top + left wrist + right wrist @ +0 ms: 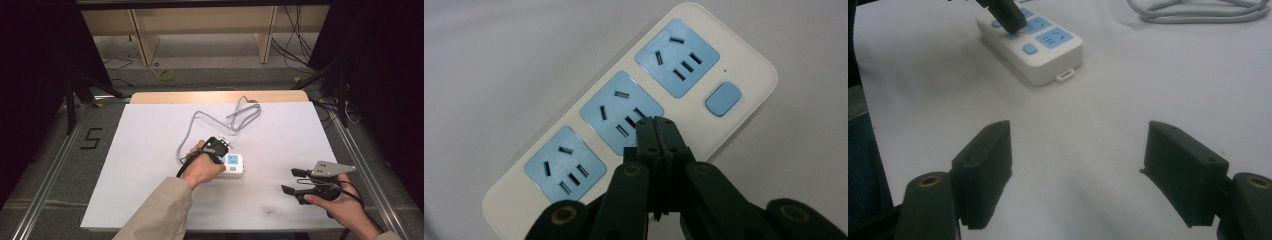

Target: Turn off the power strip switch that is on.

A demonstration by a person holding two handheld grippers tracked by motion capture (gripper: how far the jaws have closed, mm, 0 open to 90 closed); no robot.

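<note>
Power strip (234, 164): left end hidden under left gripper (218, 145) and hand in high view. Near corner cut off by bottom edge in left gripper view. Cable (215, 120) join to strip: can't tell.

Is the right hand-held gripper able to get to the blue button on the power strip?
Probably yes. The right hand-held gripper is open, with bare white table between it and the power strip. The blue button sits uncovered near the strip's end; the shut left hand-held gripper rests on the middle socket beside it.
</note>
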